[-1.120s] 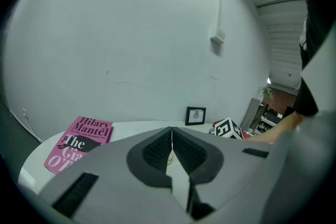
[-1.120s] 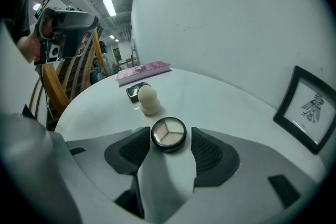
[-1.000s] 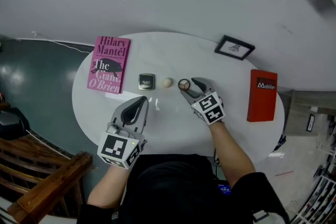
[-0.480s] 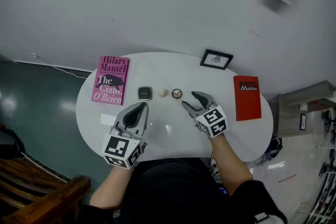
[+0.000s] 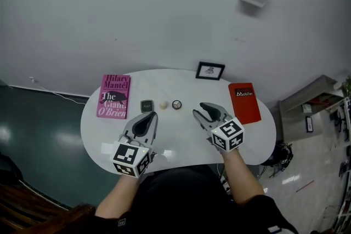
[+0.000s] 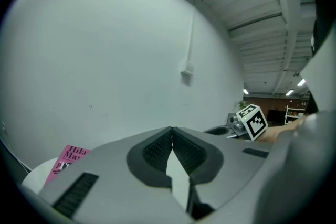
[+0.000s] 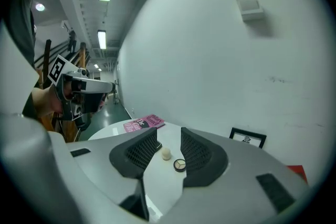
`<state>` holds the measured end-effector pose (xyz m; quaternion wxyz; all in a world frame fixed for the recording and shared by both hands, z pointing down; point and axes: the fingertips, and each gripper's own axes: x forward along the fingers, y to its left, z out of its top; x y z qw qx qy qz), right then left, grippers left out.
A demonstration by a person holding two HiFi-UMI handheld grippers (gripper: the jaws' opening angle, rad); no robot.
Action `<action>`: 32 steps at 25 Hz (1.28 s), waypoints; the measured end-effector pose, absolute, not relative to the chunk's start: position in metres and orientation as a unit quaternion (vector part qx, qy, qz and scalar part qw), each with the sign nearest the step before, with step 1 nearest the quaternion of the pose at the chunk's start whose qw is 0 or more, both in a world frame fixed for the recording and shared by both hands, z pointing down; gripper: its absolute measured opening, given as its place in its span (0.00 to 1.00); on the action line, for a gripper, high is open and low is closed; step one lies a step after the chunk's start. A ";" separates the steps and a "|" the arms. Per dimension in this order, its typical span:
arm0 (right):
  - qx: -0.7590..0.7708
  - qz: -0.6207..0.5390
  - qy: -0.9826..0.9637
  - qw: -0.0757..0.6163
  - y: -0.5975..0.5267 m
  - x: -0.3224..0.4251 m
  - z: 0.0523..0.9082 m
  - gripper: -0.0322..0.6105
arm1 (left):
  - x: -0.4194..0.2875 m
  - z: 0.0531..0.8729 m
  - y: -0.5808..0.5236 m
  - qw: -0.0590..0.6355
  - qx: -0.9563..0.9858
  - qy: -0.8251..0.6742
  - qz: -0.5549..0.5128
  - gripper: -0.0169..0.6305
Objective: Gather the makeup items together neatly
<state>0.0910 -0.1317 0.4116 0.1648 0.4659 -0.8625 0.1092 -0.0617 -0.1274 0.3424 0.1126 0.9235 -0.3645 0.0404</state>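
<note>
Three makeup items lie in a row at the back of the white table: a black square compact, a beige sponge and a round compact. My right gripper hovers to the right of them and nearer me, open. Its jaws have just been closing and nothing is between them. In the right gripper view the sponge and round compact show through the gap, far beyond the right gripper. My left gripper floats in front of the black compact, shut and empty; the left gripper has its pads pressed together.
A pink book lies at the table's left, a red book at its right, and a small black picture frame stands at the back edge. A white wall rises behind the table. A dark floor surrounds it.
Both grippers have risen off the table. The right one has drawn back from the round compact, which stays in the row, and its jaws stand narrower. The table looks smaller and farther.
</note>
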 end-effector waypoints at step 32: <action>0.444 -0.083 -0.892 -0.035 -0.100 0.191 0.191 0.10 | 0.032 0.235 -0.155 -0.033 0.897 -0.432 0.085 0.05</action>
